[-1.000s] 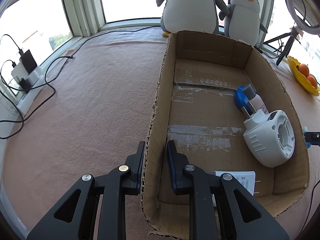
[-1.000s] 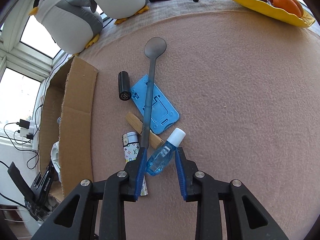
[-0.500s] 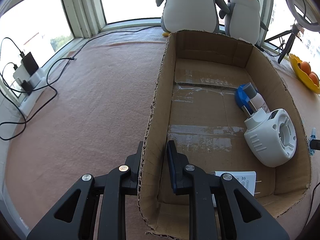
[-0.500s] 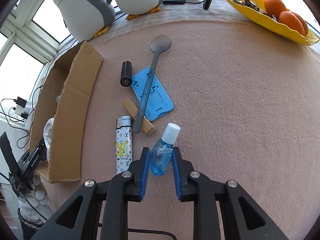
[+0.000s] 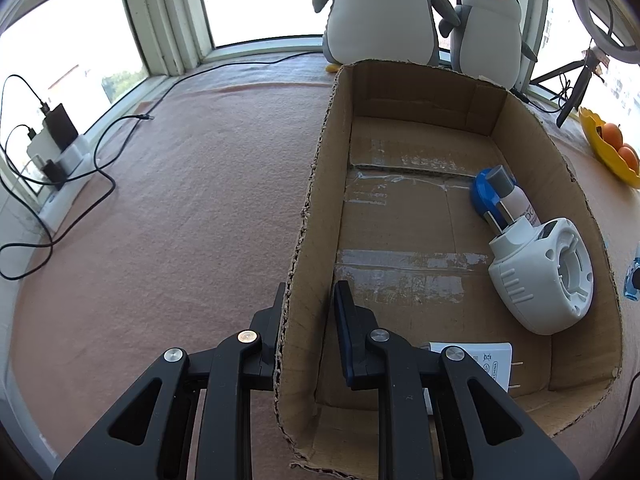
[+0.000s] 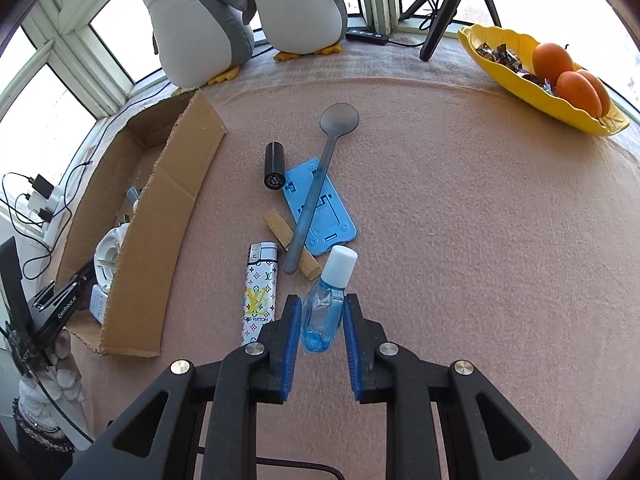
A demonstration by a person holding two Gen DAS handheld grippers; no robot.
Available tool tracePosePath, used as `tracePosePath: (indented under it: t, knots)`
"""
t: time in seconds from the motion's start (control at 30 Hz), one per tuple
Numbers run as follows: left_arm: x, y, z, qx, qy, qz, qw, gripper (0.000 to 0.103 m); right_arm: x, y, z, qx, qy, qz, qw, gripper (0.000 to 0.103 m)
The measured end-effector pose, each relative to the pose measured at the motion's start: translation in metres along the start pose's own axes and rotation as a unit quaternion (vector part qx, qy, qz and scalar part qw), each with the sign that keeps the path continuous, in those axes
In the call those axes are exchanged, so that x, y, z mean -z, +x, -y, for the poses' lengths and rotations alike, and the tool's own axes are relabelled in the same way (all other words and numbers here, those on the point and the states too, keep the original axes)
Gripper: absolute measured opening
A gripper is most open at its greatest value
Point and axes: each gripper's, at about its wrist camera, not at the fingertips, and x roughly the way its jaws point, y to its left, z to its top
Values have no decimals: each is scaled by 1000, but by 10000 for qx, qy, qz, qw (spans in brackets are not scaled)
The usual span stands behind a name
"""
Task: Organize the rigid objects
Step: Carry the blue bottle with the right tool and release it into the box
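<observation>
Sorting about half done; blue bottle in grasp, not yet boxed.

Right gripper (image 6: pixel 319 322) clamps the small blue bottle (image 6: pixel 326 304) just right of the cardboard box (image 5: pixel 520 120). Left gripper (image 5: pixel 308 312) straddles the box wall, narrowly spaced; contact unclear. 3 items visible in box. Left on cloth: lighter (image 6: pixel 260 284), spoon (image 6: pixel 320 176), blue stand (image 6: pixel 324 216), black tube (image 6: pixel 274 165), wooden strip (image 6: pixel 280 232).

Box (image 5: pixel 400 216) left half free, lighter (image 6: pixel 260 284) beside bottle (image 6: pixel 326 304)

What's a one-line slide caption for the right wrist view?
Right tool grips a small blue bottle off the mat, beside a lighter, spoon and cardboard box.
</observation>
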Motion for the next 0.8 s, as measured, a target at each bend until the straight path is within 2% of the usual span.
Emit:
tracePosePath:
  t: [0.17, 0.47, 0.8]
  knots:
    - [0, 0, -1, 7, -17, 5, 10000, 18, -10, -14, -22, -201, -188, 197, 9994, 19]
    - [1, 1, -4, 59, -77, 12, 10000, 18, -33, -27, -97, -717, -931, 453, 9920, 19]
    - [1, 2, -8, 175, -194, 9, 9997, 18, -46, -12, -157, -1035, -1422, 380, 9837, 19]
